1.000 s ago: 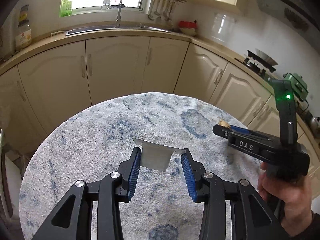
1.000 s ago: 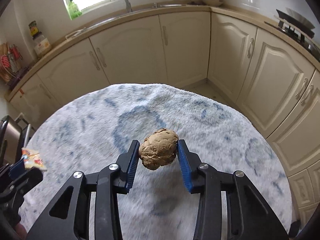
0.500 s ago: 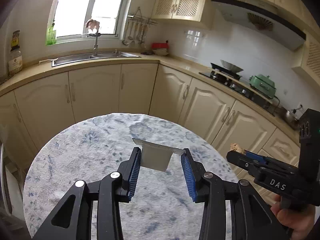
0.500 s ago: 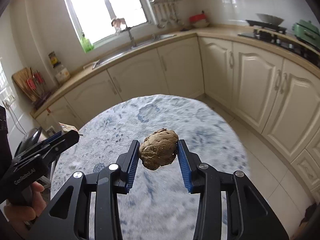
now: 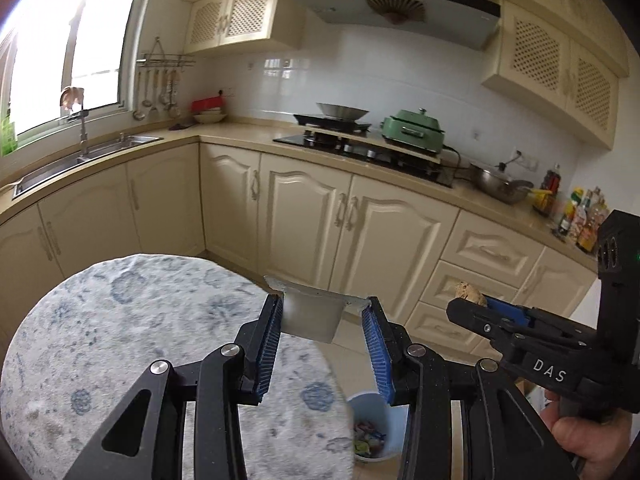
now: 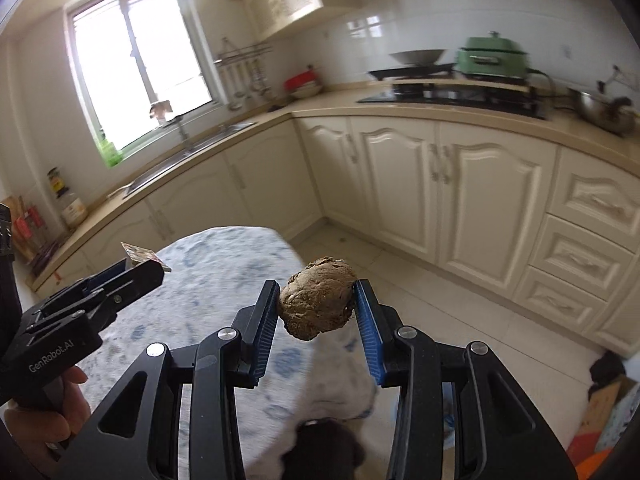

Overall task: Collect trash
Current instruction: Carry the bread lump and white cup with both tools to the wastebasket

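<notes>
My left gripper (image 5: pixel 322 322) is shut on a flat silver wrapper (image 5: pixel 310 314), held in the air past the edge of the round table (image 5: pixel 120 320). My right gripper (image 6: pixel 316 306) is shut on a brown crumpled lump (image 6: pixel 316 298). In the left wrist view the right gripper (image 5: pixel 476 308) shows at the right with the lump (image 5: pixel 470 292) at its tip. In the right wrist view the left gripper (image 6: pixel 140 270) shows at the left with the wrapper's printed side (image 6: pixel 140 254). A light blue bin (image 5: pixel 374 428) with trash inside stands on the floor below my left gripper.
The round table carries a white and blue patterned cloth (image 6: pixel 224 276). Cream kitchen cabinets (image 5: pixel 360 232) run along the far wall, with a stove (image 5: pixel 360 144) and sink (image 5: pixel 84 156) on the counter. Tiled floor (image 6: pixel 460 320) lies between table and cabinets.
Both grippers have swung right and lifted off the table toward its edge, each keeping its hold. The bin has come into the left wrist view.
</notes>
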`<state>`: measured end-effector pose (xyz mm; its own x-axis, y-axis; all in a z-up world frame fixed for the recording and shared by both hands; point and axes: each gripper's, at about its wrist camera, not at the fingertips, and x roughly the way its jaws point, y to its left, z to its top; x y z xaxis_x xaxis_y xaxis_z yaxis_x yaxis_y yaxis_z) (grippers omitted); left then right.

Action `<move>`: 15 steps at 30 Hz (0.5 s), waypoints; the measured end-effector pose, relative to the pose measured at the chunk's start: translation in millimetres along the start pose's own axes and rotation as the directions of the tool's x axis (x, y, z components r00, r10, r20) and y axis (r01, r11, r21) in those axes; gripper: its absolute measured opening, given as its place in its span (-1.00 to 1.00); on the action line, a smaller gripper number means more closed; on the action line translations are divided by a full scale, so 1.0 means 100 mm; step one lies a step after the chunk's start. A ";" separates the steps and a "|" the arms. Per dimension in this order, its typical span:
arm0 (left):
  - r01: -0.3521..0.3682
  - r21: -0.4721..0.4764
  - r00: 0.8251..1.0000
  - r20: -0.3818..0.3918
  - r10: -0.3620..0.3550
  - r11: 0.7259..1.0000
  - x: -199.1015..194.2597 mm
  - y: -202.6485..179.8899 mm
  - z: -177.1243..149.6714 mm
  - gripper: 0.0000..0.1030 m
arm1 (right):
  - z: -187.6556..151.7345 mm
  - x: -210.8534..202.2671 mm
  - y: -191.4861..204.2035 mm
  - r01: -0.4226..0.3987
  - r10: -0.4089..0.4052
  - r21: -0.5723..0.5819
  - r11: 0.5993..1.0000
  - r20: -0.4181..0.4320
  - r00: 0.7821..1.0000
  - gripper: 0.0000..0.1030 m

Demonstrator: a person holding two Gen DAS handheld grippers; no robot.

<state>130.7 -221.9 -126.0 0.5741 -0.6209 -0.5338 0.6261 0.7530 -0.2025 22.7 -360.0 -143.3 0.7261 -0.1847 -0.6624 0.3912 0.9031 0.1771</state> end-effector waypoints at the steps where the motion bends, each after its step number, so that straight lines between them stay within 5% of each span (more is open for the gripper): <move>1: 0.017 0.011 1.000 -0.004 -0.017 1.000 0.05 -0.10 0.04 -0.28 | -0.01 -0.06 -0.14 0.020 -0.020 0.018 1.000 0.004 1.000 -0.25; 10: 0.148 0.054 0.983 -0.115 -0.141 0.987 0.92 -0.75 0.13 -0.28 | -0.18 -0.09 -1.15 0.194 -0.189 0.129 0.972 -0.050 0.981 -0.25; 15: 0.205 0.032 0.933 -0.307 -0.186 0.978 1.78 -0.94 -0.11 -0.28 | -0.45 0.29 -1.62 0.229 -0.198 0.188 0.955 -0.167 0.966 -0.25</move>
<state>168.7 -400.6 -211.1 0.2574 -0.6525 -0.7127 0.7473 0.6021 -0.2813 -44.9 -494.1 -224.1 0.5290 -0.2927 -0.7965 0.6460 0.7476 0.1543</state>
